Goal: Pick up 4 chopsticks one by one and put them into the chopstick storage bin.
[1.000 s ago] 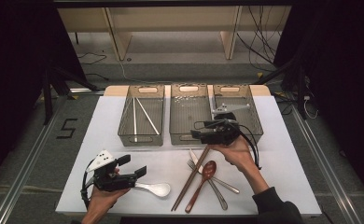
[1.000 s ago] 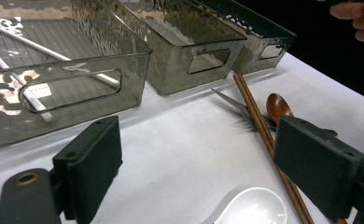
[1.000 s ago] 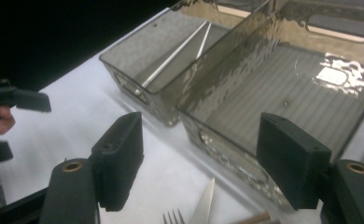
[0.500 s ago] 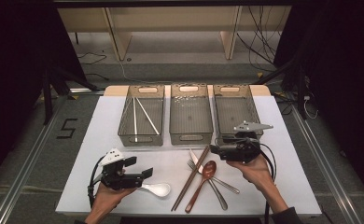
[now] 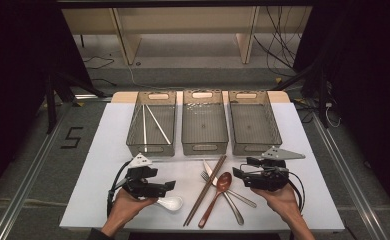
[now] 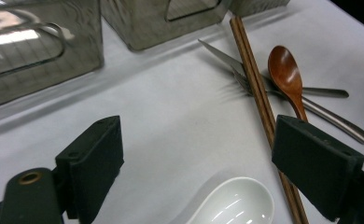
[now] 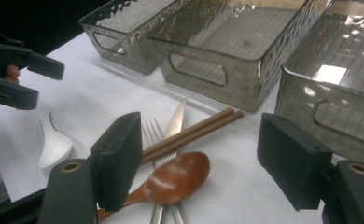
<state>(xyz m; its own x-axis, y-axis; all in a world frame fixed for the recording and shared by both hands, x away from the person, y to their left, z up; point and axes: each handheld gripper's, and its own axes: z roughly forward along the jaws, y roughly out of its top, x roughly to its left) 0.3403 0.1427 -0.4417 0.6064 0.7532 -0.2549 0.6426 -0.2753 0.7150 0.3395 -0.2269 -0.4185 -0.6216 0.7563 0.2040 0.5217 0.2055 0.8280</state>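
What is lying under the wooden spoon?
Under the wooden spoon lie a fork and a knife; their crossing parts beneath it are covered.

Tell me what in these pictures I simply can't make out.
- White spoon: its handle is cut off by the bottom edge of the left gripper view; in the high view the left hand-held gripper covers part of it.
- Fork and knife: the wooden spoon and chopsticks overlap them in the right gripper view.
- Middle bin: small specks inside, too tiny to identify from the high view.
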